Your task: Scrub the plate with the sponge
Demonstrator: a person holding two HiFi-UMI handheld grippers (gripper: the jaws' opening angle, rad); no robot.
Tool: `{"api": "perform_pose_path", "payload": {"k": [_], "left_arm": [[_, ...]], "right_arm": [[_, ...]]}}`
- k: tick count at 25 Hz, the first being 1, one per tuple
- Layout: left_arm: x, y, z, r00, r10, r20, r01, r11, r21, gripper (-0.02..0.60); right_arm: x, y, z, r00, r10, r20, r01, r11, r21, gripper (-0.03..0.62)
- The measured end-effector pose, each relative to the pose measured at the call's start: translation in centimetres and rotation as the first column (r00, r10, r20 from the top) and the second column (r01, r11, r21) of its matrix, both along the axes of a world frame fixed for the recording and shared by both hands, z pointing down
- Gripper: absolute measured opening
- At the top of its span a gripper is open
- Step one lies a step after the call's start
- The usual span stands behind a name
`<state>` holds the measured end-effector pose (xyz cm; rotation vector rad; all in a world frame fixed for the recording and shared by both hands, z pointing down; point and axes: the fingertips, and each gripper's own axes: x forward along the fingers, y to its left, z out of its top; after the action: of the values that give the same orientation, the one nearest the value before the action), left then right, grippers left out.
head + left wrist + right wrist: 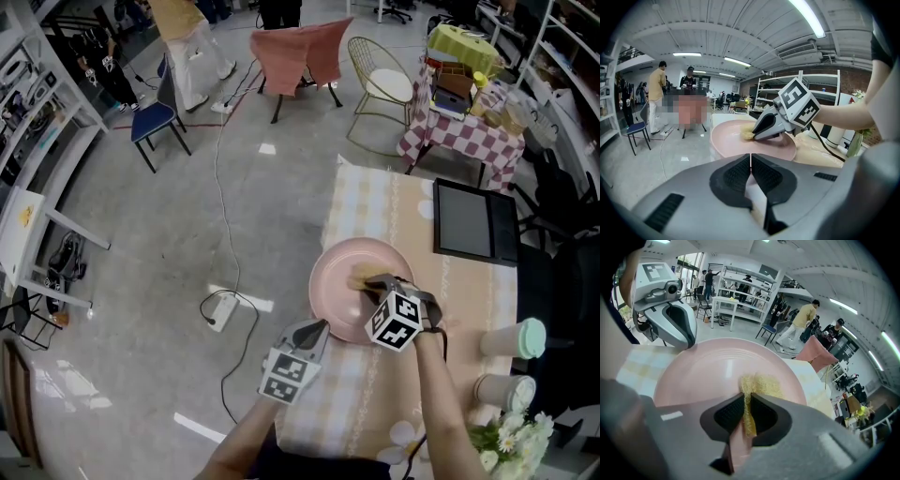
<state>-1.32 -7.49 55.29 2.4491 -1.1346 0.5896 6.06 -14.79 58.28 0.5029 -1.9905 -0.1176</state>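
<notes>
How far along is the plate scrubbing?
Done: the right gripper is shut on the sponge, which is down on the pink plate. In hand: scrubbing near the plate's middle; the left gripper, shut, sits at its rim. Left: I see no suds or dirt, so the remaining scrubbing is unclear.

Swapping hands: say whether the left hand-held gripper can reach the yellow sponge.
Probably not: right hand-held gripper clamps the yellow sponge; left hand-held gripper grips the round pink plate.
</notes>
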Motion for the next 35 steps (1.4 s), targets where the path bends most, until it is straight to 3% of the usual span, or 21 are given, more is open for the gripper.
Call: {"api": "perform_pose_path", "payload": {"k": [35], "left_arm": [[-0.2, 0.3, 0.0, 1.0, -0.01, 0.005, 0.01, 1.0, 0.002, 0.017]], "right_arm": [[-0.2, 4.7, 0.0, 0.999, -0.039, -0.015, 0.037, 0.994, -0.099, 0.043]]}}
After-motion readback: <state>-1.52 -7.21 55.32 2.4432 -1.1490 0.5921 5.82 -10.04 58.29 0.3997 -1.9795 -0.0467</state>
